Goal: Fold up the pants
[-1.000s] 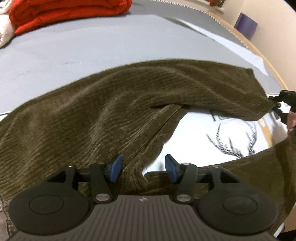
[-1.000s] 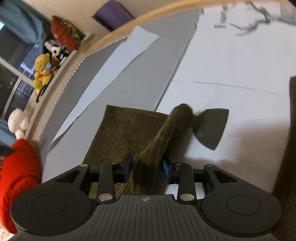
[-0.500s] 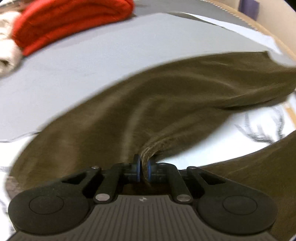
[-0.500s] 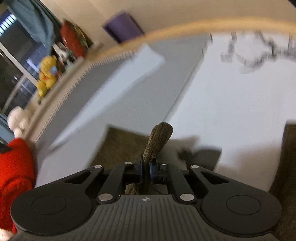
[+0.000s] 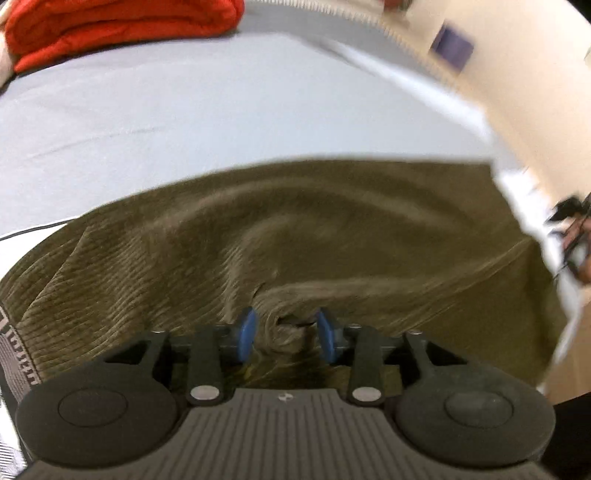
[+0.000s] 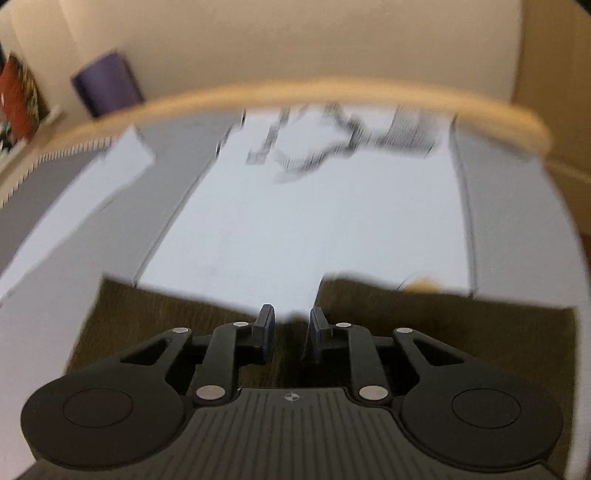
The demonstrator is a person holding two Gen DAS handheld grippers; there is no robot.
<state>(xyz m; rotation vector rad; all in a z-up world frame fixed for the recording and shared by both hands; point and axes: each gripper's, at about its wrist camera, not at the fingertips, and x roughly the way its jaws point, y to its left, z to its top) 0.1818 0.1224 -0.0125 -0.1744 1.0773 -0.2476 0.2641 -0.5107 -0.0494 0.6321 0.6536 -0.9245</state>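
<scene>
Olive corduroy pants point(image 5: 332, 229) lie spread across the bed, one leg folded over the other. My left gripper point(image 5: 286, 332) sits low over them and its jaws are opening. A bunched ridge of the cloth stands between the blue pads point(image 5: 245, 334), which no longer pinch it. In the right wrist view the pants point(image 6: 443, 325) lie under my right gripper point(image 6: 290, 325). Its jaws are also opening, with a narrow gap and nothing pinched. The right gripper shows blurred at the left wrist view's right edge point(image 5: 570, 229), past the leg ends.
A folded red blanket point(image 5: 110, 26) lies at the far side of the grey sheet point(image 5: 184, 110). A white cloth with a dark antler print point(image 6: 332, 147) covers the bed beyond the pants. The wooden bed edge point(image 6: 332, 92) and a purple object point(image 6: 107, 83) are behind.
Half a second ago both grippers were shut on pinched folds of the pants; now both have let go. The lifted leg has come down flat. The right view has tipped upward.
</scene>
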